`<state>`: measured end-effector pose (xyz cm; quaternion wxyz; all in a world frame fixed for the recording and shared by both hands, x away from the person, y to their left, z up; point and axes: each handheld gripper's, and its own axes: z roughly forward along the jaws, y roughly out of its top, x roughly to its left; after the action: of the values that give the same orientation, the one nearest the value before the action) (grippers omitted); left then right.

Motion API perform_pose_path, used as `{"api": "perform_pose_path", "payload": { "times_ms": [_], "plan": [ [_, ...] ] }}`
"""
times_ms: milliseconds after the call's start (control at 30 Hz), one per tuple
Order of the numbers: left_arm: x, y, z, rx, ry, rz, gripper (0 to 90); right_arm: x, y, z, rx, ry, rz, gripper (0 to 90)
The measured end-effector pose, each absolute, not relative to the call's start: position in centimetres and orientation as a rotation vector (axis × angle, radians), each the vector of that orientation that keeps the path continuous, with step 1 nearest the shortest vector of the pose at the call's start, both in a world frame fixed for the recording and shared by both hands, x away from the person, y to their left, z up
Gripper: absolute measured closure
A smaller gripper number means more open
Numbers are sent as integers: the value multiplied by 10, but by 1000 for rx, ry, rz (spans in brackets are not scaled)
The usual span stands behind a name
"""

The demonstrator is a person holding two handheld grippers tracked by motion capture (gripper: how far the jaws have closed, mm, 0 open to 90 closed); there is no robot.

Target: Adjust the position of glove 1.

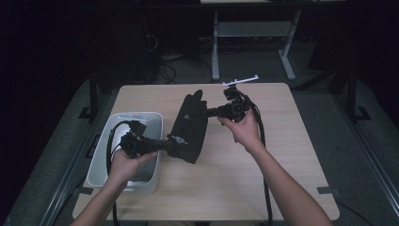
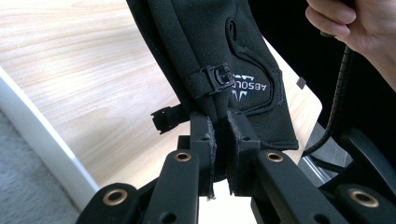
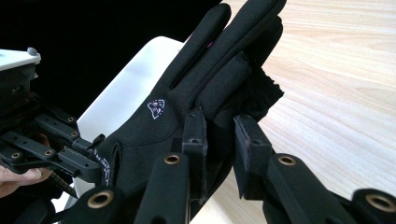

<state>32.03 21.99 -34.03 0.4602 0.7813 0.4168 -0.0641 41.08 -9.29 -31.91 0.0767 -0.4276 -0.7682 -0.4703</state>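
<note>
Glove (image 1: 189,128) btwn L gripper (image 1: 165,146) & R gripper (image 1: 210,113)

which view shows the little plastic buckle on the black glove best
The left gripper view: the small black plastic buckle sits sharp on the black fabric glove, beside white lettering. In the high view the glove is too small to show it; the right gripper view shows the fingers' side.

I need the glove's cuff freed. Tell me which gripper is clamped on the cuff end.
The left gripper: it grips the black glove at the logo cuff, over the white bin. The right gripper straddles the finger end.
</note>
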Motion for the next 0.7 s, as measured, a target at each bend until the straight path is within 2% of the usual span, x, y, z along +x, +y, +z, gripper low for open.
{"api": "perform_pose_path", "payload": {
  "times_ms": [700],
  "plan": [
    [313,241,-336,1917,1051,-129,829,416,-67,-319,-1238,-2300,-1398,760]
  ]
}}
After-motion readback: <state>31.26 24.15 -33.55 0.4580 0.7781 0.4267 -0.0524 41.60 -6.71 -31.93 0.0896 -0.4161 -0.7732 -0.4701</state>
